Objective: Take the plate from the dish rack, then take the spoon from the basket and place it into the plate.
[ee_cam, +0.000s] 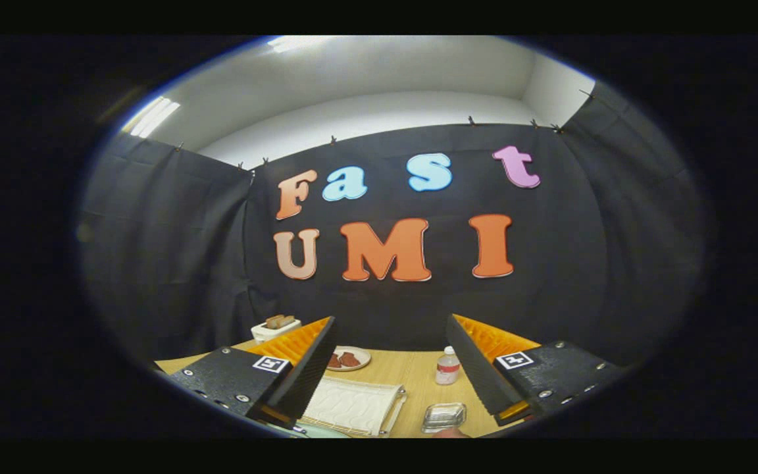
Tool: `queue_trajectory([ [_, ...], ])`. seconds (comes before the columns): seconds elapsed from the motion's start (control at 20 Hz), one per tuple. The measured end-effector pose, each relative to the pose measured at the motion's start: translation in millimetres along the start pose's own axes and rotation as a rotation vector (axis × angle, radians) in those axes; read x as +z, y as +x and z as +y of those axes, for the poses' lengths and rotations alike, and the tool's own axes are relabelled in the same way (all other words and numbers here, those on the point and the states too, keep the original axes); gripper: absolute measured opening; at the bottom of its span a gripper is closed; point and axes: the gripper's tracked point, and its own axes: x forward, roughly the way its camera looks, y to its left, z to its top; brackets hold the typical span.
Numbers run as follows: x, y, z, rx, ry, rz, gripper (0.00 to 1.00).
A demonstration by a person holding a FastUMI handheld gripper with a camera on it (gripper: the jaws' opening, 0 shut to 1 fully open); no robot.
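Observation:
My gripper [390, 322] is open, held high above a wooden table [418, 378] and tilted toward the booth wall, with nothing between its fingers. Below the gap, close to the left finger [306, 368], lies a white padded mat in a wire-edged tray [353, 405]. A pale green rim [318, 432], possibly a plate, peeks out beneath that finger. No spoon is clear to me here; both fingers hide much of the near table.
On the far side of the table sit a small plate with reddish-brown pieces [347, 359], a small water bottle [447, 366] and a white toaster holding bread [275, 327]. A clear plastic container [444, 417] lies near the right finger.

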Motion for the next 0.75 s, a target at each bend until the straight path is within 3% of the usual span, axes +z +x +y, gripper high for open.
queue_trajectory([
  [0.25,26.5,-3.1,1.9,-0.003,0.02,-0.052,0.99],
  [0.75,55.8,-11.2,-7.9,-0.048,-0.075,-0.151,0.98],
])
